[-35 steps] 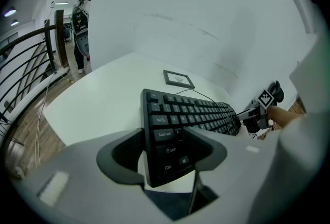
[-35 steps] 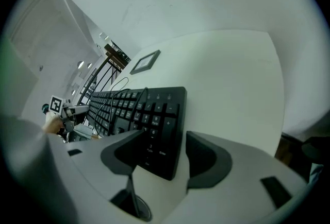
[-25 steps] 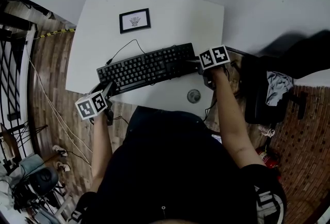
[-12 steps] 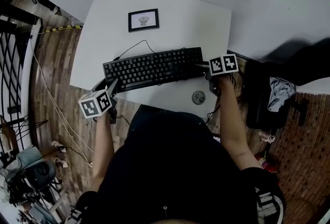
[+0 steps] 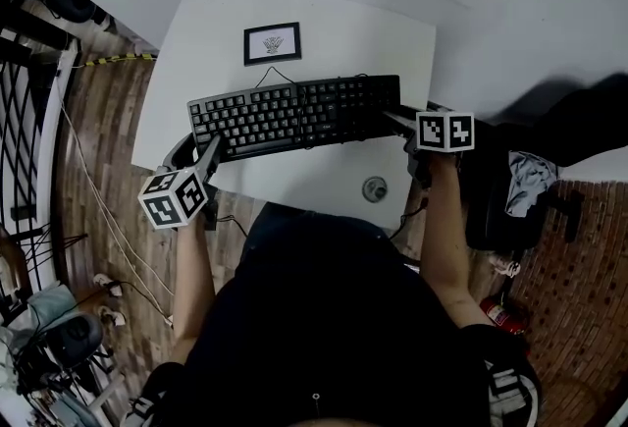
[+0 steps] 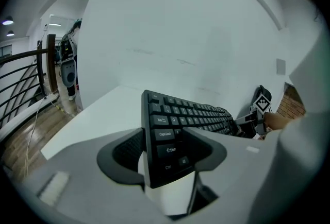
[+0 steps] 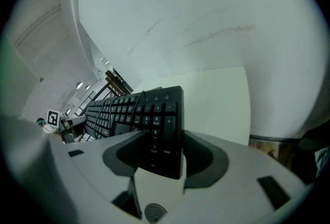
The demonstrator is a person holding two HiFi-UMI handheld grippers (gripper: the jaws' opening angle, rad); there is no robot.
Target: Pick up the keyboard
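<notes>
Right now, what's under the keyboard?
The keyboard is held between left tool and right tool, each clamped on an end. Past its edges white table shows; the patch directly beneath is covered in every view.

Black keyboard (image 5: 294, 113) with white key lettering, white table (image 5: 324, 32).
Left gripper (image 5: 197, 151) and right gripper (image 5: 397, 118) are pale grey with black-and-white square-marker cubes; the floor (image 5: 108, 111) is brown wood planking.
</notes>
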